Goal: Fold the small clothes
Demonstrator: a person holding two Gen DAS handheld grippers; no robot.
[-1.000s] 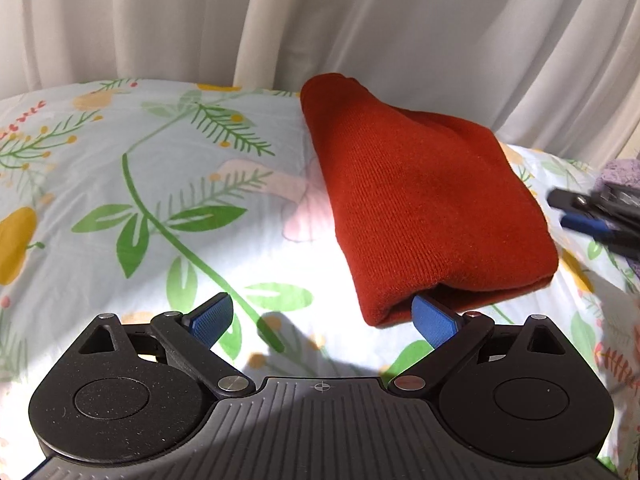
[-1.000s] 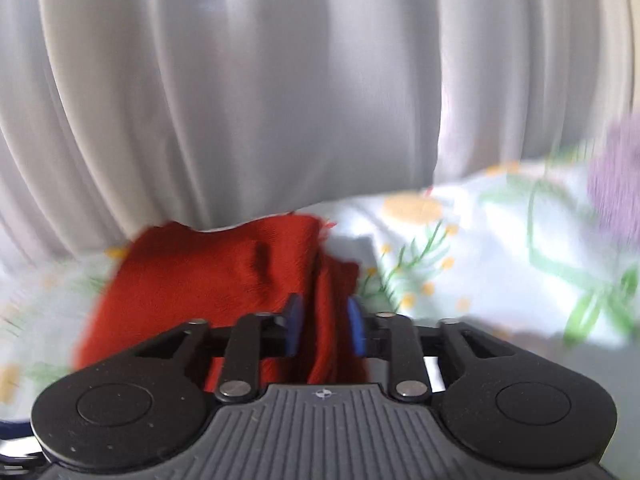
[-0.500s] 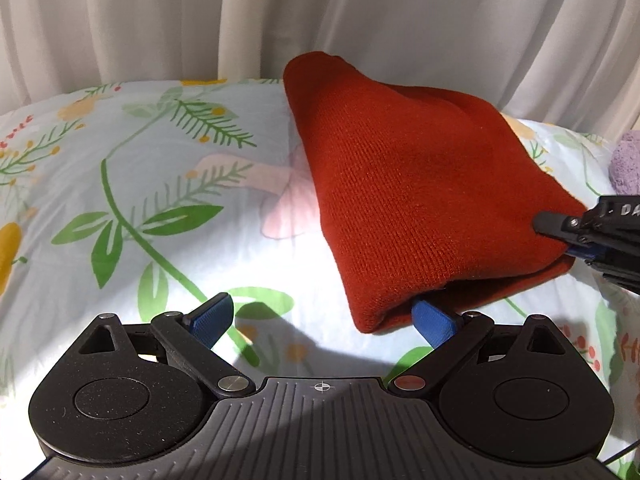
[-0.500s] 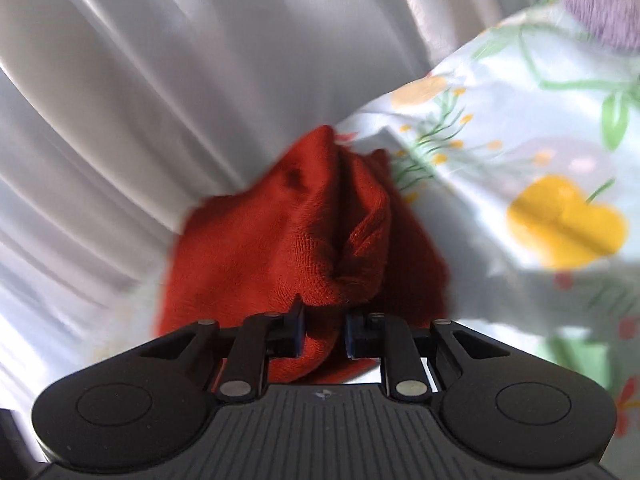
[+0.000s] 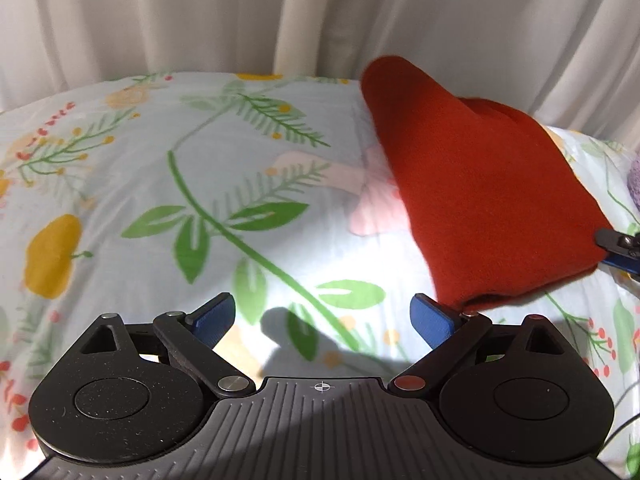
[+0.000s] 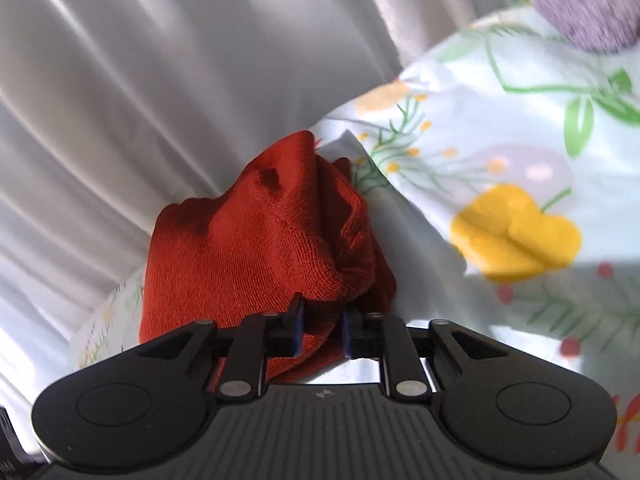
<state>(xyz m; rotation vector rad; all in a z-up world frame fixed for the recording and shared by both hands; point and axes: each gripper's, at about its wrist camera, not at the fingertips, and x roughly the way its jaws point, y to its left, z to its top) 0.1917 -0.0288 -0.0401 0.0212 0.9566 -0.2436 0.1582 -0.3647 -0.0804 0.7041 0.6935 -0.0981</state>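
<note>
The red knitted garment (image 5: 480, 200) lay on the floral bedsheet (image 5: 200, 200), close to the white curtain (image 5: 200, 20) behind it. It appeared doubled over on itself, with one rounded fold facing the near side, so at least one fold seemed complete. Whether a further fold was intended could not be judged.

The right gripper (image 6: 322, 328) stood at the garment's right-hand edge with a bunched corner of the knit between its blue pads. The jaws were narrow and opening slightly (the cloth still looked pinched). The bunching at that corner suggested the fold there was not yet laid flat.

The left gripper (image 5: 322, 316) sat at the garment's near left corner with its fingers spread wide and nothing between them. One finger lay just beside the garment's hem; contact could not be confirmed.

A purple fuzzy item (image 6: 580, 4) rested on the sheet well beyond the garment, to its right, apparently unfolded and possibly remaining work.

No brand, label or legible writing was found on any item.
</note>
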